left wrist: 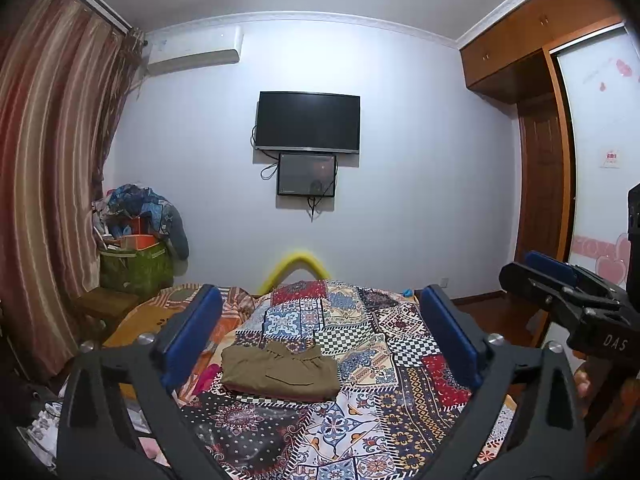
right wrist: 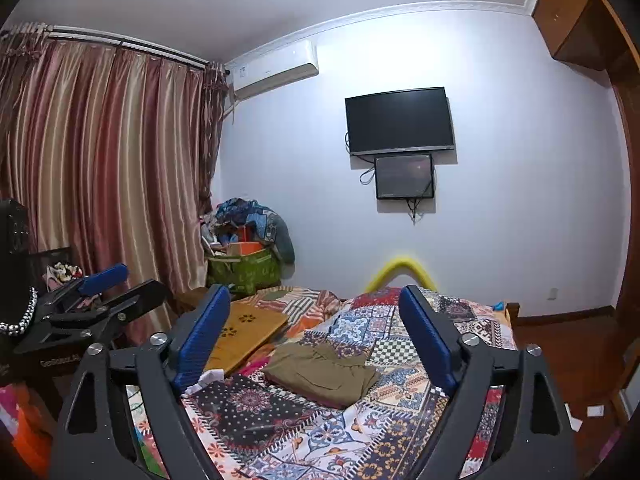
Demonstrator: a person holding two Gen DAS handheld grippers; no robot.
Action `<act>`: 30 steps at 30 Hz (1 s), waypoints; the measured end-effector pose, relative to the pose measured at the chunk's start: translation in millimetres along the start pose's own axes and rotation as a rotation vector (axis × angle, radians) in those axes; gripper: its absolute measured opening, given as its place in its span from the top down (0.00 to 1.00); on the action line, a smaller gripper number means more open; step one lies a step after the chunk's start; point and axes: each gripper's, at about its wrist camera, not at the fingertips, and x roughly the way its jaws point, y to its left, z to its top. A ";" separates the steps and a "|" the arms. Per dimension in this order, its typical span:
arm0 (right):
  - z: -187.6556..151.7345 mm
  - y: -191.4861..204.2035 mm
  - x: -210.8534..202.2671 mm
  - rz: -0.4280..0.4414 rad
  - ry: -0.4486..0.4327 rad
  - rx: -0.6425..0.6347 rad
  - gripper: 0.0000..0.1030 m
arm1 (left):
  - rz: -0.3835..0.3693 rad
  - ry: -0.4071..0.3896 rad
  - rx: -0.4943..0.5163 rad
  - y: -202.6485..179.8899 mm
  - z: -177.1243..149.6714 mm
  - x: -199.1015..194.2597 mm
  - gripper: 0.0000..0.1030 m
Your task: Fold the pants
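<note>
The olive-brown folded cloth pants (left wrist: 279,374) lie on the patchwork quilt (left wrist: 360,412); the left gripper (left wrist: 320,324) and right gripper (right wrist: 314,326) hang spread wide, empty.

The pants (left wrist: 279,374) are matt olive cloth, folded on a printed patchwork cloth bedspread (left wrist: 360,400). Each gripper has matt black plastic arms and ribbed blue pads (right wrist: 426,338); upper right, the cabinets (left wrist: 520,36) are smooth brown wood, and the TV (left wrist: 307,122) is glossy black.

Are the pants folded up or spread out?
Folded. The pants lie on the bed as a small, neat rectangle with layered edges, no legs stretched out, and neither gripper touches them.
</note>
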 end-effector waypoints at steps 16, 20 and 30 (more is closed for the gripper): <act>-10.6 3.7 -15.2 -0.065 0.000 0.005 0.00 | 0.001 0.022 -0.005 -5.5 -14.5 -2.5 0.00; -13.4 4.3 -17.7 -0.073 0.000 0.001 0.00 | 0.002 0.029 -0.006 -3.6 -13.0 -0.5 0.00; -12.4 5.9 -21.5 -0.079 0.003 -0.006 0.00 | -0.002 0.037 -0.017 -2.4 -15.6 1.4 0.00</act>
